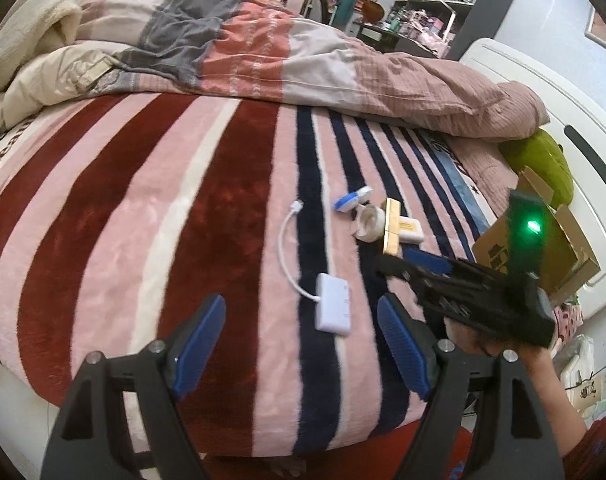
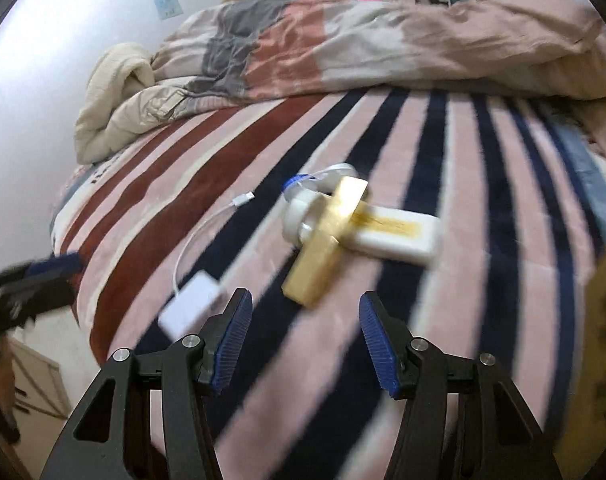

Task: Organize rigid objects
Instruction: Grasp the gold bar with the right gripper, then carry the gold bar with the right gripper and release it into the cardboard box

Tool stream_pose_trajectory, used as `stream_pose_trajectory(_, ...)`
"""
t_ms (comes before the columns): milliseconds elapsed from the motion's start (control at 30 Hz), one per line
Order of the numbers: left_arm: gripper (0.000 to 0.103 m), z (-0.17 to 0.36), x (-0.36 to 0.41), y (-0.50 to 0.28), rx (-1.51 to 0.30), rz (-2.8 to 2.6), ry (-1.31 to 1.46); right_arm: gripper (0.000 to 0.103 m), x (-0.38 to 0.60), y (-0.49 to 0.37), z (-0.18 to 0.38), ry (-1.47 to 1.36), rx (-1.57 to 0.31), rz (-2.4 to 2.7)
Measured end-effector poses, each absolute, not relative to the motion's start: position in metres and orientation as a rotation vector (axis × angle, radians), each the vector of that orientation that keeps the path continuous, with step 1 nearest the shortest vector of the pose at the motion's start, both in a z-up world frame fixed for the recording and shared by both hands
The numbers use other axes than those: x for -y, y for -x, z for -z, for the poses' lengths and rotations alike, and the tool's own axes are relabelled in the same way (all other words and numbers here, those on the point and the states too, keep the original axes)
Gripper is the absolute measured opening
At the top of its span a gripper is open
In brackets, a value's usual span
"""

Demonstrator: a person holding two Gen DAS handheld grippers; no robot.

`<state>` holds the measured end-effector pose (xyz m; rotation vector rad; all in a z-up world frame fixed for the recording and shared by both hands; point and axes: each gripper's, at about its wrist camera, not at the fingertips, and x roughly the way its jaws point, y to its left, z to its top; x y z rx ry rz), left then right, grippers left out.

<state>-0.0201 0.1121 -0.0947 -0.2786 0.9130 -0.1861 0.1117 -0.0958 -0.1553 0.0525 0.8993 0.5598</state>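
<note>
On the bed, a striped blanket [image 1: 223,208] carries a small scatter of hard things. In the left wrist view the left gripper [image 1: 301,344] hangs just above the blanket with its jaws released and nothing between them; a white adapter [image 1: 334,309] with its thin cable curling off toward 11 o'clock lies just ahead of the blue pads. Further on, toward 1 o'clock from the adapter, sits a tight cluster: a gold bar [image 1: 391,227] lying across a white case [image 1: 411,232], a round white tub [image 1: 369,224] touching the bar's left side, and a blue-and-white lid [image 1: 353,200] just beyond that. The right gripper [image 1: 407,264] comes in from 3 o'clock, its tips near the bar's near end. In its own blurred view the right gripper [image 2: 306,344] has its jaws apart and empty, the bar [image 2: 327,246] just ahead at 12 o'clock. A cardboard box [image 1: 543,248] stands at the blanket's right edge, beside a green cushion [image 1: 543,160].
</note>
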Motion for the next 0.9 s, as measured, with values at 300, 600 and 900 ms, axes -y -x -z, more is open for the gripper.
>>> stream_pose_trajectory(300,0.076,0.084,-0.111,0.022,-0.899,0.187,0.274,0.014,0.112,-0.097,0.153,-0.043,-0.928,-0.566)
stream_pose_trajectory(600,0.076,0.070,-0.081,0.027,-0.898,0.226,0.233,0.018,0.143,-0.052,0.158,0.020,-1.029,-0.638)
stream_pose_trajectory(900,0.076,0.065,-0.083,0.036,-0.919,0.195,0.221,0.020,0.134,-0.064,0.171,-0.024,-0.994,-0.627)
